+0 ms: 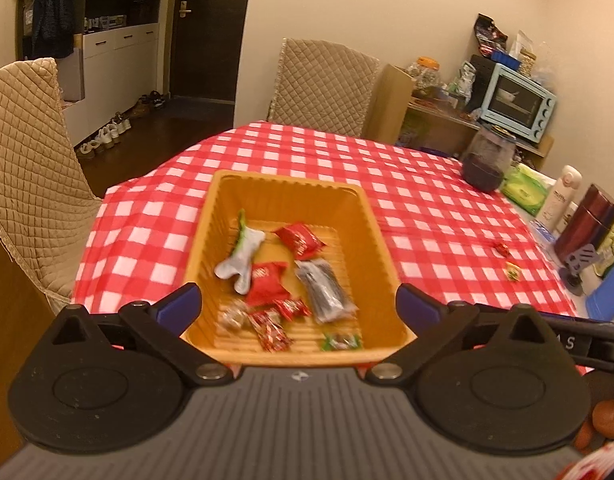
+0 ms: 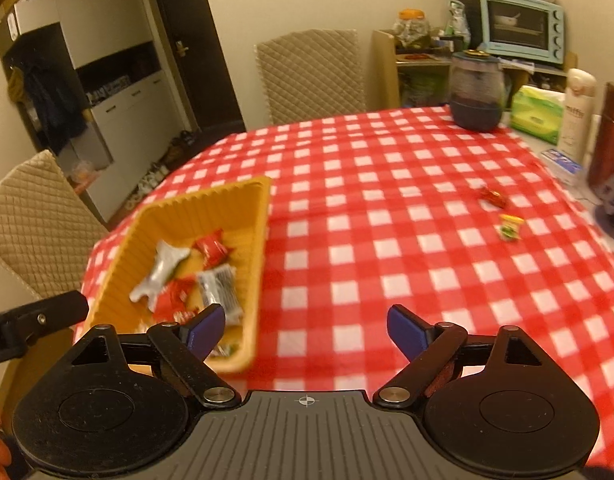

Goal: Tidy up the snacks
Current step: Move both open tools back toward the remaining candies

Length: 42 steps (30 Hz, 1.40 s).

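Observation:
An orange ribbed basket (image 1: pixel 287 188) (image 2: pixel 227 196) stands on the red-and-white checked tablecloth (image 1: pixel 427 216) (image 2: pixel 367 200). Inside lie several wrapped snacks: a silver-white packet (image 1: pixel 243 262) (image 2: pixel 163 268), red packets (image 1: pixel 301 240) (image 2: pixel 211 248), a dark bar (image 1: pixel 323 292) (image 2: pixel 221 284) and small candies. My left gripper (image 1: pixel 299 304) hangs open just above the basket's near end, nothing between its blue pads. My right gripper (image 2: pixel 305 330) is open over bare cloth to the right of the basket, holding nothing. Two loose candies lie far right: a red one (image 1: pixel 500 248) (image 2: pixel 493 197) and a yellow-green one (image 1: pixel 512 271) (image 2: pixel 510 227).
A dark jar (image 1: pixel 487 160) (image 2: pixel 476 92), green tissue pack (image 2: pixel 541 112), white bottle (image 2: pixel 577 112) and maroon flask (image 1: pixel 587 224) line the table's right edge. Quilted chairs (image 1: pixel 27 168) (image 2: pixel 311 76) stand at left and far side. A blue toaster oven (image 2: pixel 521 26) sits on a shelf behind.

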{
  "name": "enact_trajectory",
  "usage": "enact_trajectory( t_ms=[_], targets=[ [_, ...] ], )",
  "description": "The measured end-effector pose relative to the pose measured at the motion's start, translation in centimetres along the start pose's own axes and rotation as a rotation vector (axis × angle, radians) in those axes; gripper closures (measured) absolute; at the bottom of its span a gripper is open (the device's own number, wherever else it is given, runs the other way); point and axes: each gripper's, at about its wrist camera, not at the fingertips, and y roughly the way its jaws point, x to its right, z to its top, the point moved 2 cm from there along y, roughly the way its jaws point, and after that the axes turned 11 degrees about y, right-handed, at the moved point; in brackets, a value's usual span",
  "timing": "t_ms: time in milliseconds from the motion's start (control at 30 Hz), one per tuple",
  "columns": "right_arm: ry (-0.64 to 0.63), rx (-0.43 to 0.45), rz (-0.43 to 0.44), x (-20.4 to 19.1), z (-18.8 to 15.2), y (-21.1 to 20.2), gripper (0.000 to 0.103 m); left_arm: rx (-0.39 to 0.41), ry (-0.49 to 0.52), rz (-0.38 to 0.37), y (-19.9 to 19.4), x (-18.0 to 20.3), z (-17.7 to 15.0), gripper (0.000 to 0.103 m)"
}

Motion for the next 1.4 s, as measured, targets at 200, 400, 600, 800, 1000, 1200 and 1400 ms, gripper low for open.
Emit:
enact_trajectory(
  t_ms=[200, 400, 600, 800, 1000, 1200, 1400],
  targets=[
    [0.006, 0.01, -0.031, 1.6, -1.1, -3.1, 0.013, -0.002, 0.015, -0.02, -1.3, 2.2, -1.0, 0.001],
    [0.021, 0.004, -0.059, 3.3, -2.3, -5.3, 0.013, 0.019, 0.035, -0.048, -2.5, 4.2, -1.8, 0.001],
    [0.036, 0.007, -0.092, 5.3, -3.3, -7.1, 0.013, -0.003, 0.059, -0.084, -3.1, 6.1, -2.5, 0.001],
    [0.048, 0.022, -0.111, 6.6, -3.4, -8.5, 0.013, -0.041, 0.088, -0.114, -3.5, 8.2, -2.8, 0.001],
    [0.061, 0.043, -0.123, 7.7, -3.3, -9.7, 0.013, -0.051, 0.084, -0.152, -3.7, 9.5, -2.7, 0.001],
    [0.086, 0.065, -0.139, 9.1, -2.8, -10.5, 0.013, -0.053, 0.113, -0.171, -3.5, 11.2, -2.3, 0.001],
    [0.102, 0.1, -0.159, 10.4, -1.6, -11.5, 0.013, -0.041, 0.131, -0.201, -3.2, 12.8, -1.6, 0.001]
  ],
)
